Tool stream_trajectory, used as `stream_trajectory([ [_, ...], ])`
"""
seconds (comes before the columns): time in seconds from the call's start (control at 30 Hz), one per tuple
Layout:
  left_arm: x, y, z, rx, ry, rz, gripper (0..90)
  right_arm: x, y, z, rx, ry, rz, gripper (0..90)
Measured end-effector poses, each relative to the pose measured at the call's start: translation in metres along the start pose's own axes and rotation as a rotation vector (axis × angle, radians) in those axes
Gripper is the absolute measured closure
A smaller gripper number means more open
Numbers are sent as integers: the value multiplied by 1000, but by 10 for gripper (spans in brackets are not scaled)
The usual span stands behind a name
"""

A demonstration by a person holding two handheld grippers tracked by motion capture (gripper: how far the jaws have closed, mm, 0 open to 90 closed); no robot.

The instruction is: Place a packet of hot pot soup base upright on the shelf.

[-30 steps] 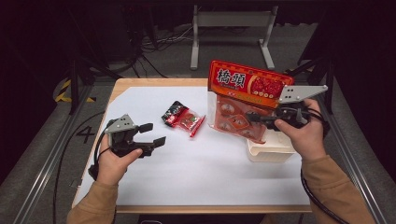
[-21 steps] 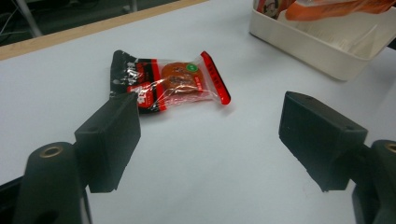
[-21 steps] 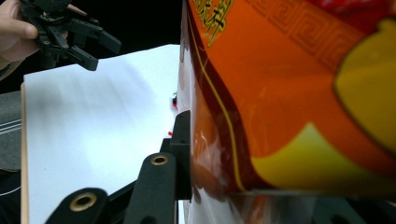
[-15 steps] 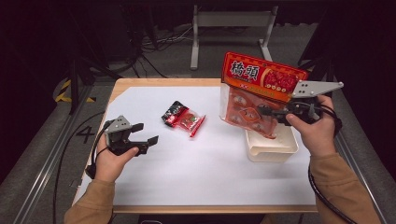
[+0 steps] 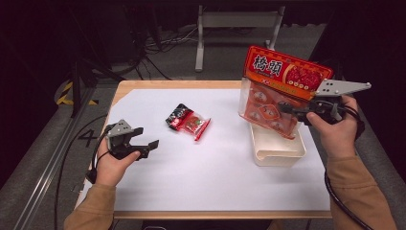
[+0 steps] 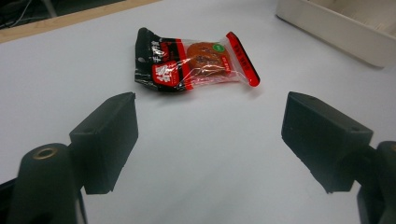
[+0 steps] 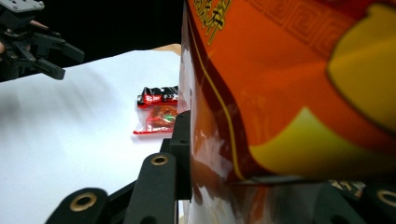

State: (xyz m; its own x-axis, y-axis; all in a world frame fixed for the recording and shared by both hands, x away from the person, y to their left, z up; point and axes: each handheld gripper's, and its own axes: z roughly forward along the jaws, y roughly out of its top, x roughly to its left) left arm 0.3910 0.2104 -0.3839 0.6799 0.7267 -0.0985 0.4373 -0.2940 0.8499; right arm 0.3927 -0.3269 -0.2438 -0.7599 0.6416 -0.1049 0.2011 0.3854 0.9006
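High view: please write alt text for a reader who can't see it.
The right gripper holds a large red snack bag tilted above a cream tray at the table's right side. On the left, the left gripper rests open on the white table, with a small red snack packet lying between them.

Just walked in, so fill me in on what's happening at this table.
A person works with a tool in each hand. The right tool grips a big red snack bag with a clear front, tilted above a cream plastic bin. The left tool is open, near a small red-and-black snack packet lying on the white table.
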Motion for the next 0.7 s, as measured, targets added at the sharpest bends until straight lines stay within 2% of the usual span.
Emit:
stream_trajectory([
  [0.43,5,-3,-1,-1,-4,-29,189,-13,-13,-6,-15,-60,41,705],
  [0.7,7,-4,0,-2,-14,-41,188,-18,-22,-5,-12,-80,52,705],
])
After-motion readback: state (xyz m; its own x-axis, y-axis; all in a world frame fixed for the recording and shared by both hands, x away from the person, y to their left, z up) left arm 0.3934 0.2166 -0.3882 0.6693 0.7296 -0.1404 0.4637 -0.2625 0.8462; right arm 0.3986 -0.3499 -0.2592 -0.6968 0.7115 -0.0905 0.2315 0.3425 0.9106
